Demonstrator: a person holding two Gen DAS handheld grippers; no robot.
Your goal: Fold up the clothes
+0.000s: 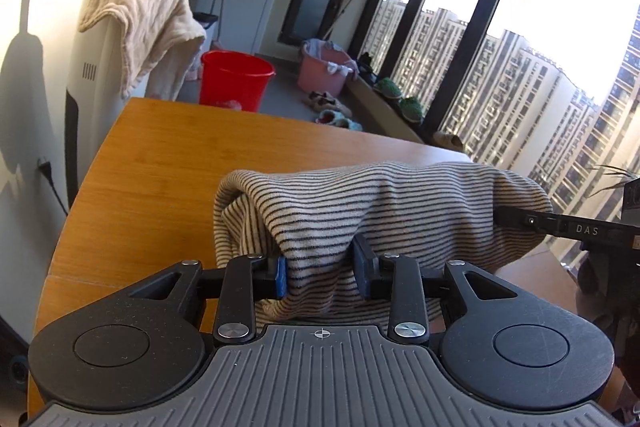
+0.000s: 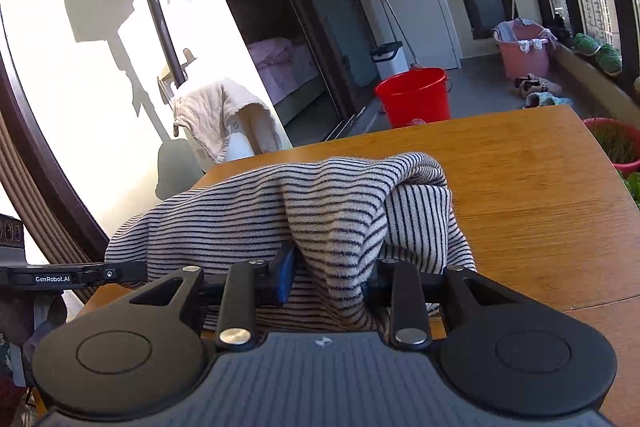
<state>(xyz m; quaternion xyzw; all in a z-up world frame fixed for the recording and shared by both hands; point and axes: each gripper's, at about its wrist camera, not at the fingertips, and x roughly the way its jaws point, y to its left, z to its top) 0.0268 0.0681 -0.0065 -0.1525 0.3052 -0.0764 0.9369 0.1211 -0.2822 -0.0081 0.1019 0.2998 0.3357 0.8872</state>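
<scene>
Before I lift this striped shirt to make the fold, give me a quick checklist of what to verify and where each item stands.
1. Left gripper pinching the striped shirt: ok, fabric is bunched between its blue pads.
2. Right gripper pinching the shirt: ok, a fold of cloth sits in its jaws, though the right pad is hidden under fabric.
3. Both grips on the same garment: ok, the right gripper's finger shows at the shirt's edge in the left wrist view.
4. Wooden table bare beyond the shirt: ok in both views.
5. Shirt lying flat: not ok, it is humped and bunched.
6. Shirt's lower hem free: cannot tell, hidden behind the grippers.
</scene>
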